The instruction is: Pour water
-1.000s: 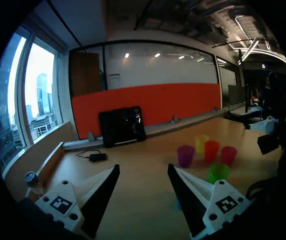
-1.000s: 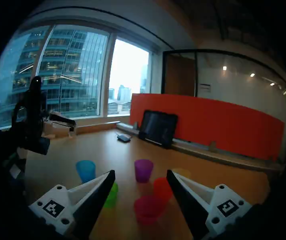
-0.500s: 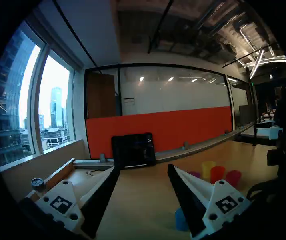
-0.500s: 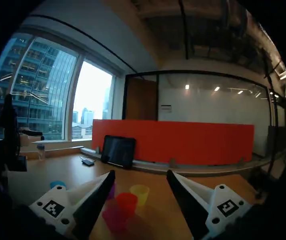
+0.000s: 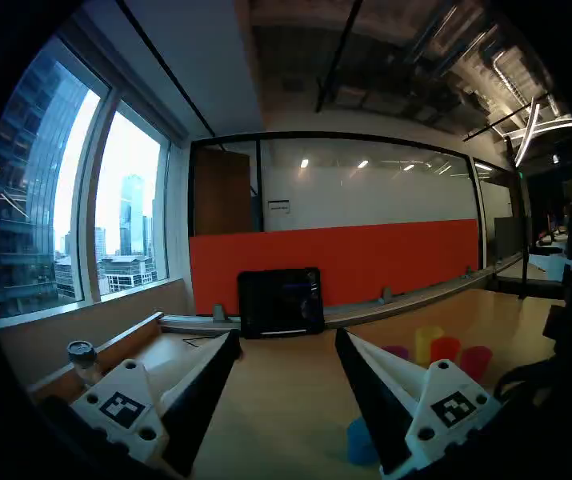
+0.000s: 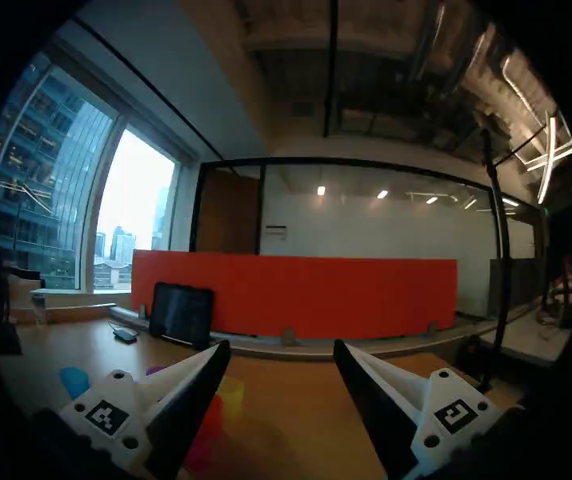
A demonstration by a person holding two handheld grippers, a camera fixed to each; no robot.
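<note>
Left claw (image 5: pixel 286 331) and right claw (image 6: pixel 280 344) gape empty above the table (image 5: pixel 286 400).
The left gripper view counts five: blue cup (image 5: pixel 358 442), purple cup (image 5: pixel 395 351), yellow cup (image 5: pixel 426 340), orange cup (image 5: pixel 444 350), pink cup (image 5: pixel 476 362), plus one capped bottle (image 5: pixel 83 362) standing upright, cap skyward, on the wooden ledge (image 5: pixel 126 336) by the window (image 5: pixel 126 208). The right gripper view takes in four cups and one black tablet (image 6: pixel 180 314) against the orange partition (image 6: pixel 302 296).

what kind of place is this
Probably an office high in a city tower: a long wooden desk with an orange divider panel, a glass-walled room behind it, and skyscrapers through the window.
</note>
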